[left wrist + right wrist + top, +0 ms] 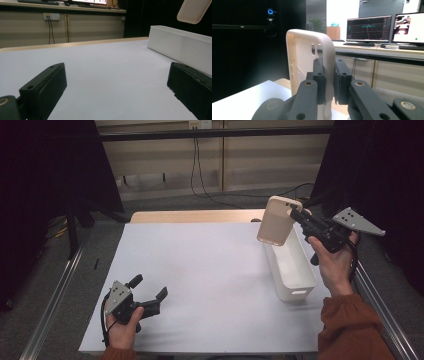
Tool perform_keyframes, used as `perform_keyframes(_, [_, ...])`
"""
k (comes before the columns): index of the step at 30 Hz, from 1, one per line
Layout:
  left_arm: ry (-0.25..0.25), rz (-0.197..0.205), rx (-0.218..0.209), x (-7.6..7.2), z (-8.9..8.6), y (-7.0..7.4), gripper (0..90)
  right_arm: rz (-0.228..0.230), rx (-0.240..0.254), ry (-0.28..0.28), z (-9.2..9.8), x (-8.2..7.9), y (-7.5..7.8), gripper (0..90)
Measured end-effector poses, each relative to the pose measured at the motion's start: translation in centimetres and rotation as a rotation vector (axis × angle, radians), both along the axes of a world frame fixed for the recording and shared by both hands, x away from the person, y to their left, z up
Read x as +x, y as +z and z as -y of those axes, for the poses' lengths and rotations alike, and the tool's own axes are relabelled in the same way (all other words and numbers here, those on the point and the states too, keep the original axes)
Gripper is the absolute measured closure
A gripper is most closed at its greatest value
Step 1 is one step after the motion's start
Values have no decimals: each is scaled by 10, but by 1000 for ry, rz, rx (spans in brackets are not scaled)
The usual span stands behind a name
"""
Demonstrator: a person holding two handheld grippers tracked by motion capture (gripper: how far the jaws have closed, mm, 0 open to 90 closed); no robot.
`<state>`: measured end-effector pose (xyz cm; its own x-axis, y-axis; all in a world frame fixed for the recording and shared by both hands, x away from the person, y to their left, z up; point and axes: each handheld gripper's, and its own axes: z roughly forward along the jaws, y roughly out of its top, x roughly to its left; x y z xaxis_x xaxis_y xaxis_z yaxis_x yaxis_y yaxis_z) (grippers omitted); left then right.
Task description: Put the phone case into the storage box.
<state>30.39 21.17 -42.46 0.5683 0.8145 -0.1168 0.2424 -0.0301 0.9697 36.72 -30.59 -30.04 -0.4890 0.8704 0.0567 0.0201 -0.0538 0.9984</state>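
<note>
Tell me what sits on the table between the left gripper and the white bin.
Nothing: in the high view the white table surface is bare between the left gripper and the white bin; the left gripper view agrees.

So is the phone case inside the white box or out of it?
Out. The right gripper holds the phone case in the air above the white box's far end, jaws pinching one edge.

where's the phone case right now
In the high view the beige phone case is at upper right, held in the air by the right gripper above the far end of the white bin.
</note>
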Motion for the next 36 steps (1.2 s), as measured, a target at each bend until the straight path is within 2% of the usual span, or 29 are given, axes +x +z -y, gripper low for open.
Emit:
perform_keyframes(7, [14,-4,-17,0,0,0,26,-5,-11,-31,19,4,-2,818])
perform_keyframes(15, [19,0,-14,3,-1,0,26,-26,-35,-64,33,15,-7,818])
perform_keyframes(22, [17,-2,-9,5,-2,-1,26,-39,-49,-88,39,31,-11,818])
perform_keyframes(28, [9,2,1,5,-1,0,26,-47,-59,-83,41,41,-17,818])
perform_keyframes(36, [10,2,4,6,-1,-1,26,-59,-51,-95,44,54,-28,818])
